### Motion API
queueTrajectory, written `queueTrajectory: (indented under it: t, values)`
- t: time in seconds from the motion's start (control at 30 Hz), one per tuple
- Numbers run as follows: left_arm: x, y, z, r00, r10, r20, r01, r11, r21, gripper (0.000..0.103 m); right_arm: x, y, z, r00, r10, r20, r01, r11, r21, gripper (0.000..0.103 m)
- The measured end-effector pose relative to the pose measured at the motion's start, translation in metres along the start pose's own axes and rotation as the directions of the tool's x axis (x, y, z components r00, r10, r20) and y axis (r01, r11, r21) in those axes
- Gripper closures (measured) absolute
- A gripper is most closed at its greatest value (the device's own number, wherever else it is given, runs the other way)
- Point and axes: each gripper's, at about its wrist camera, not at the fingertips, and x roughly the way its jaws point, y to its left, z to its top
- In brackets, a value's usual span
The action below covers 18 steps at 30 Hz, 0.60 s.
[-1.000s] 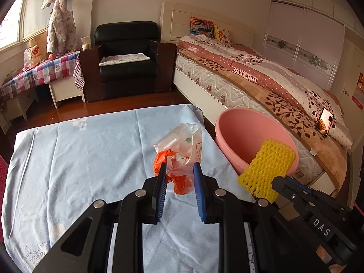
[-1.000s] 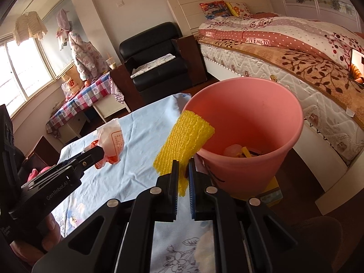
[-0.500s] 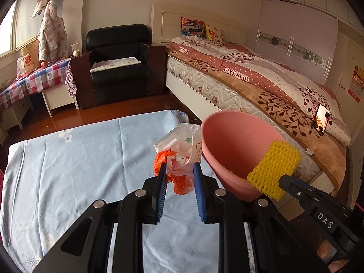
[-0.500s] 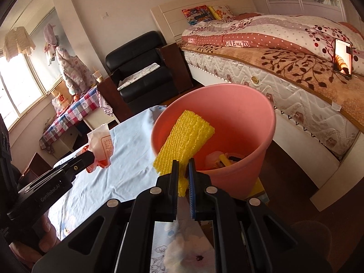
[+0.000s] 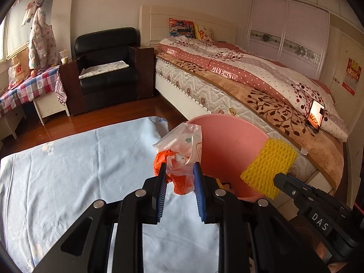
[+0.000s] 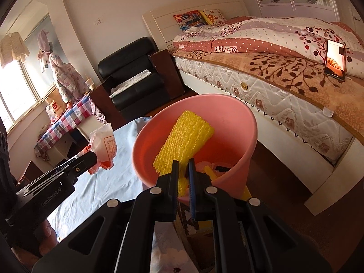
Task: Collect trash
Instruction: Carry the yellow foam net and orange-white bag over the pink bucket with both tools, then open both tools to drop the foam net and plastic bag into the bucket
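My left gripper (image 5: 179, 171) is shut on crumpled plastic bags (image 5: 179, 159), one orange and one clear, held above the table's right edge next to the pink bin (image 5: 229, 143). My right gripper (image 6: 182, 167) is shut on a yellow foam net (image 6: 183, 145) and holds it over the mouth of the pink bin (image 6: 248, 136). The net also shows in the left wrist view (image 5: 269, 165). The bags and the left gripper show in the right wrist view (image 6: 103, 145). Some trash lies inside the bin.
A table with a light blue cloth (image 5: 75, 166) stands left of the bin. A bed (image 5: 250, 86) with a phone (image 5: 315, 116) propped on it lies behind the bin. A black armchair (image 5: 107, 70) and a checkered side table (image 5: 29, 86) stand at the back.
Both grippers have moved right toward the bin. The yellow net has gone from beside the rim to over the bin's mouth. The bags have come up to the bin's left rim.
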Motion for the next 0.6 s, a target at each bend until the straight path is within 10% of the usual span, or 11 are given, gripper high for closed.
queueTrajectory:
  t: [0.6]
  values:
    - [0.057,-0.025,0.010,0.996,-0.051,-0.074,0.051,0.999,-0.005,0.081,0.039,-0.011,0.015,0.994,-0.102,-0.050,0.097,0.991,-0.093,0.094]
